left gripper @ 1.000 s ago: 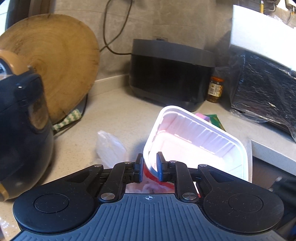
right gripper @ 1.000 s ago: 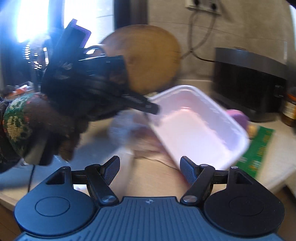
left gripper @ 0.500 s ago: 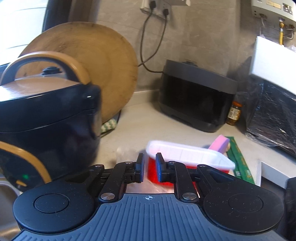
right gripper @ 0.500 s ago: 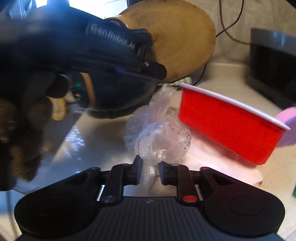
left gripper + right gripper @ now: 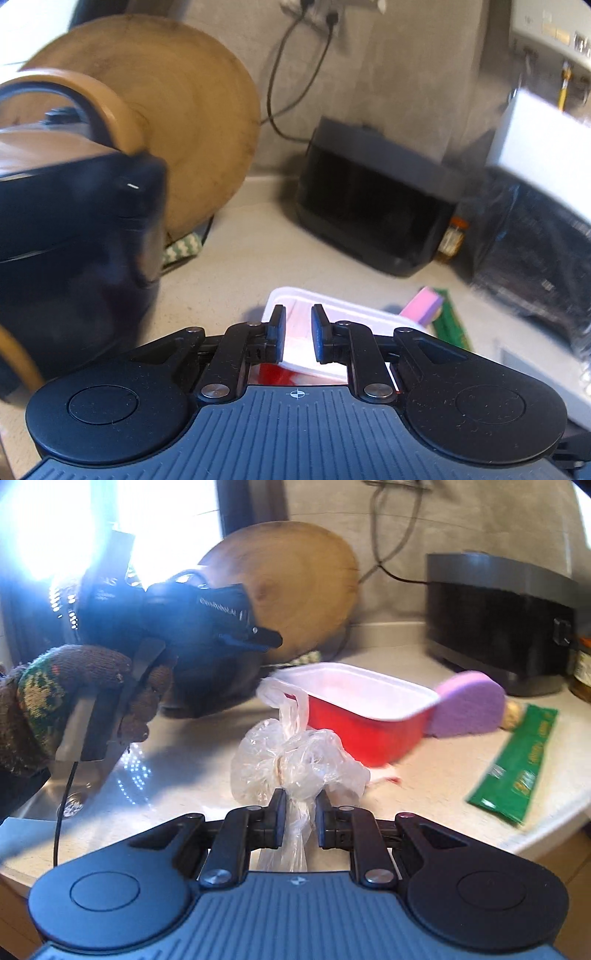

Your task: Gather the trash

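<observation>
Between the pads of the right gripper (image 5: 299, 812), closed to a narrow slot, runs the twisted tail of a clear plastic bag (image 5: 295, 764). The crumpled, knotted bulk of the bag bulges just beyond the fingertips, and one loop handle stands up above it. Whether the bag rests on the counter (image 5: 424, 786) or hangs clear of it I cannot tell.

Just behind the bag sits a tray (image 5: 369, 723), red outside and white inside. A purple sponge (image 5: 469, 705) touches its far right end, and a green packet (image 5: 517, 771) lies flat farther right, near the counter's edge.

From its own camera, the left gripper (image 5: 298, 332) is also drawn narrow. The tray's near wall and white rim lie between its pads, so it appears to be gripping the tray there. From the right camera that gripper is blurred. It shows above the tray's left end, carried by a hand in a knitted glove (image 5: 74, 686), and the contact itself is hard to make out.

Left of the tray stands a dark cooker (image 5: 74, 229) with a tan handle, and a round wooden board (image 5: 295, 587) leans on the wall behind it. A black appliance (image 5: 495, 620) sits in the far corner with a small jar (image 5: 452, 236) beside it. A steel sink (image 5: 48, 801) shows at the near left.
</observation>
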Motion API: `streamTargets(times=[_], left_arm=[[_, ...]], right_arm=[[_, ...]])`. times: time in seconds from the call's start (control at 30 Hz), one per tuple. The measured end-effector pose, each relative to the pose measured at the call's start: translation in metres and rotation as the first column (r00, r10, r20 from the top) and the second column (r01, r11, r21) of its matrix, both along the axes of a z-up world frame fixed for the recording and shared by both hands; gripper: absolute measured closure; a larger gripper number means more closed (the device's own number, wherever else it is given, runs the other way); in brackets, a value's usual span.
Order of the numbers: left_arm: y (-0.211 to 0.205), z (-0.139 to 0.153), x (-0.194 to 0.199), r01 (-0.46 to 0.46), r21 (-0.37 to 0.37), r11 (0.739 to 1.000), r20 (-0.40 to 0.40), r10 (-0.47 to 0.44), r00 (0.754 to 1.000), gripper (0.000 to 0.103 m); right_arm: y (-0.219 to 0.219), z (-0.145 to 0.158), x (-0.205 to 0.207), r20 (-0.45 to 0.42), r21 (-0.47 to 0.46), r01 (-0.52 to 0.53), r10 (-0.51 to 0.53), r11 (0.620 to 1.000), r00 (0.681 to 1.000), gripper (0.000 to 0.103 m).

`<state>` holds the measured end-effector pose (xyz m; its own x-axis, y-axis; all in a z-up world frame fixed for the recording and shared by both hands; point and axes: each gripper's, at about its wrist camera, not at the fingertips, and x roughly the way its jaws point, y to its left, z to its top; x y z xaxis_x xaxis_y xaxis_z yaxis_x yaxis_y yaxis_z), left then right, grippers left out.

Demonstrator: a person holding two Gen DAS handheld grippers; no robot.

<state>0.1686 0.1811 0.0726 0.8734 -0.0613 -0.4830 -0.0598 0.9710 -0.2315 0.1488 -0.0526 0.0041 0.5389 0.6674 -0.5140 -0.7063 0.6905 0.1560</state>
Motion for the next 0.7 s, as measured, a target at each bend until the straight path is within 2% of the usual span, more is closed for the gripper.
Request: streamTargets(times=[0.17,0.23,0.4,0.53,0.6,0.7], left_arm=[[-0.013,-0.019,0.031,-0.072,0.161,0.984,-0.046,0.080,0.996,0.083],[-0.012,-0.025,0.034,-0.084,0.184,0.979,-0.060,0.097,0.994,0.083],[-0.007,-0.033,0.015,-0.026,0.157,0.987,-0.139,0.049,0.989,0.081],[-0.003,-0.033,-0.018,0.034,0.056,0.998,-0.201,-0.022,0.979,0.078],[-0.001,-0.029,-0.036,0.045,0.029,0.999,-0.200,-0.038,0.979,0.078],[-0.002,-0.019,-0.062,0.029,0.054,0.998,-0.142,-0.021,0.990,0.078]], right_arm=[[-0.023,-0.004,0.005,-0.033,0.032,0.073,-0.072,0.997,0.997,0.087],[-0.030,-0.002,0.010,-0.035,0.051,0.105,-0.103,0.993,0.994,0.087],[-0.030,0.000,0.028,-0.032,0.051,0.176,-0.175,0.983,0.984,0.087],[-0.025,-0.007,0.045,-0.070,0.060,0.187,-0.183,0.980,0.981,0.087],[-0.021,-0.009,0.046,-0.078,0.066,0.178,-0.173,0.982,0.982,0.087],[-0.009,-0.008,0.045,-0.076,0.071,0.125,-0.119,0.990,0.990,0.087]])
